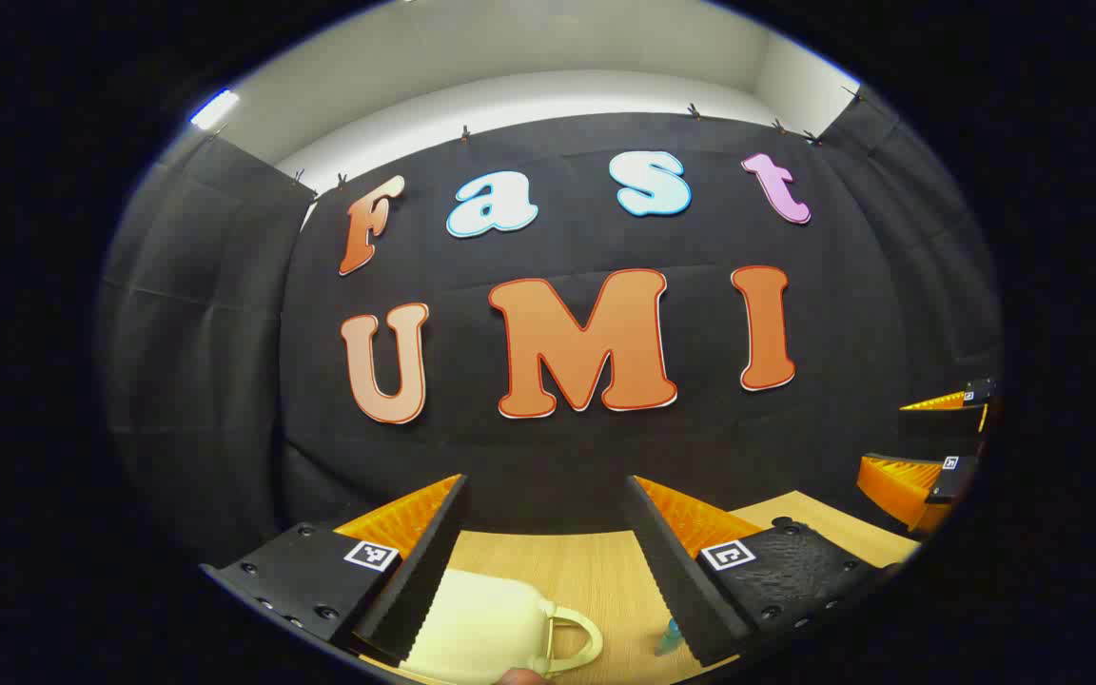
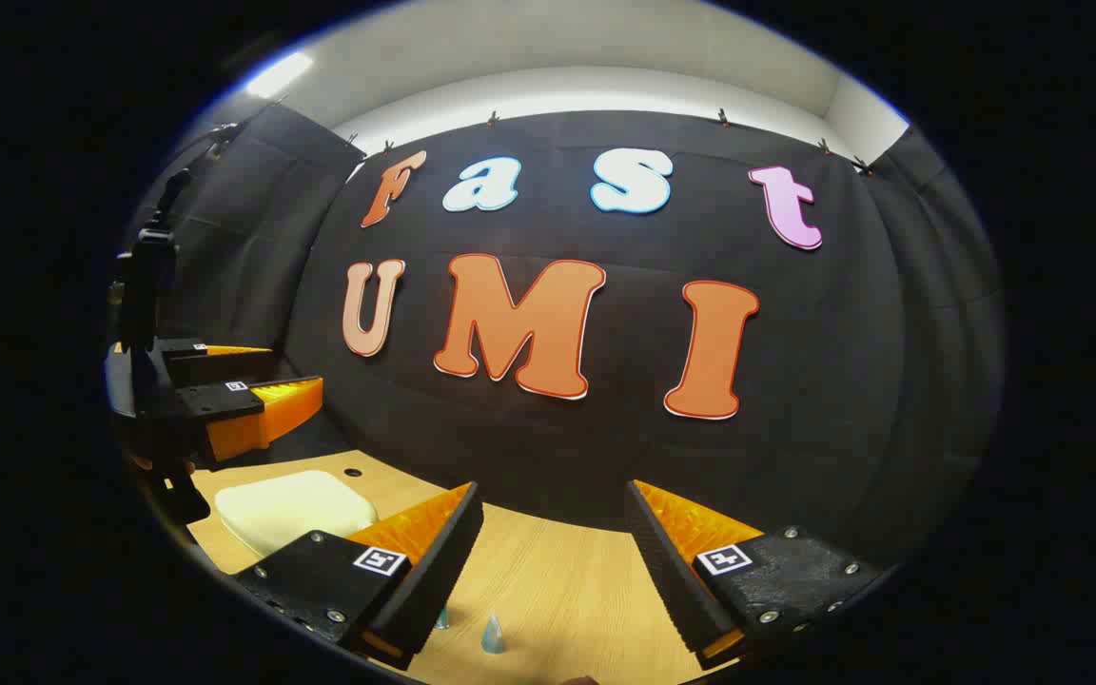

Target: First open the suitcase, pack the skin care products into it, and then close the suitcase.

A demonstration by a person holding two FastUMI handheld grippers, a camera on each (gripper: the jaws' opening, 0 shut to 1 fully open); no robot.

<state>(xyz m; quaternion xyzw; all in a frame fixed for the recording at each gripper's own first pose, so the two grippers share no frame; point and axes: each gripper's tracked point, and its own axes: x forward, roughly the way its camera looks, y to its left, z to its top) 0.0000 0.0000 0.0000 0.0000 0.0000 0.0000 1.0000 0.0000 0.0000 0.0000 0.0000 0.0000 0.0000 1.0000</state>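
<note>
Left gripper view, nearest: left gripper (image 1: 543,561), fingers spread well apart, holding nothing, raised above the counter (image 1: 586,561) and aimed almost level toward the booth wall. Between and below the fingers, at the bottom edge: cream suitcase (image 1: 477,633), lid down, lying on the wooden counter, its looped handle (image 1: 577,639) turned toward the right finger. Suitcase partly hidden behind the left finger; not touched by either finger. Just right of the handle, beside the right finger: small bluish pointed skin care item (image 1: 669,637), standing on the counter, too small to tell further. Farther off at the right edge: right gripper (image 1: 938,442), seen from the side, jaws parted, held clear of the counter.

Right gripper view, nearest: right gripper (image 2: 553,561), fingers also wide apart and empty, likewise raised and pointed nearly level at the wall. Below the gap, near the bottom edge: pale blue cone-shaped skin care item (image 2: 493,635) upright on the counter (image 2: 567,580); a second small item (image 2: 441,618) just beside it, half hidden behind the left finger. Farther left: suitcase (image 2: 291,509) flat on the counter, closed, well apart from the cone. Above and beyond the suitcase, at the left edge: left gripper (image 2: 258,390), jaws parted, hovering over the suitcase without contact. Farthest: black cloth wall (image 2: 795,457), pale ceiling above.
</note>
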